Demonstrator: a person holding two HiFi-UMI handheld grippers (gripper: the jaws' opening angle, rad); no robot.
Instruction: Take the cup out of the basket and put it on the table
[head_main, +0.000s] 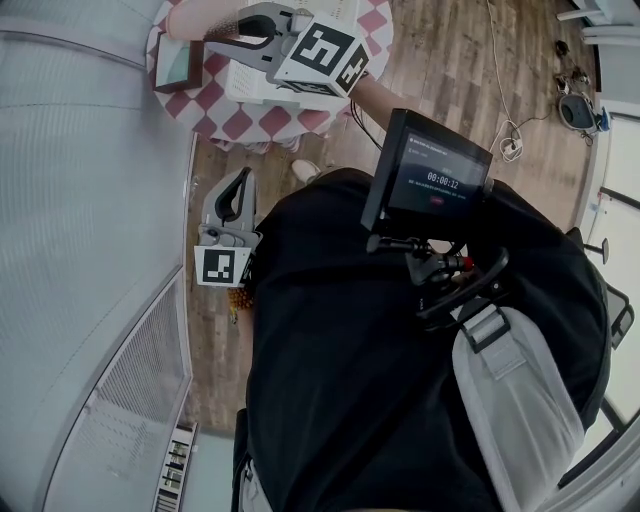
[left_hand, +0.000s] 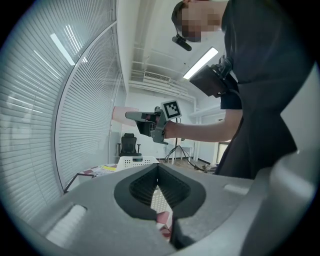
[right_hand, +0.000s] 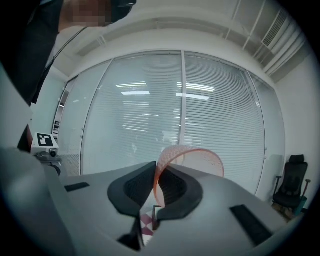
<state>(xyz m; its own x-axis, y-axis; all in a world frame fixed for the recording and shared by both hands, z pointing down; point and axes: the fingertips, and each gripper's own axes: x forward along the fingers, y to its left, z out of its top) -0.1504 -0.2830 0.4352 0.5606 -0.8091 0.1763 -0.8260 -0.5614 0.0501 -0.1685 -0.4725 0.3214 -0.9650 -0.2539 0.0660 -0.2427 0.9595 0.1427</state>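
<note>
Jaws on the right gripper (right_hand: 155, 175) are nearly together and pinch the wall of a translucent pink plastic cup (right_hand: 192, 157), one pad inside the rim and one outside. The left gripper (left_hand: 158, 172) has its jaws pressed together at the tips with nothing between them, and it hangs low beside my body, well apart from the work.

The cup is out of the white perforated plastic basket (head_main: 250, 85) and in the air. From the left gripper view I see it held high above the basket. From the head view it sits past the basket's far side, over the round worktop (head_main: 225, 120) with its red-and-white checked cloth (head_main: 300, 122). It is not yet set down.

I judge the cup to be very light and thin-walled, so it should flex rather than resist. A hard squeeze could buckle the wall, and a smooth, glossy surface may slip if I tilt it. The rim looks like the stiffest place to hold, which is where I have it.

It looks like a plain tumbler: a pale salmon tint, clear enough for the window blinds to show through, and a faint dotted texture on the wall. I cannot see its base.
</note>
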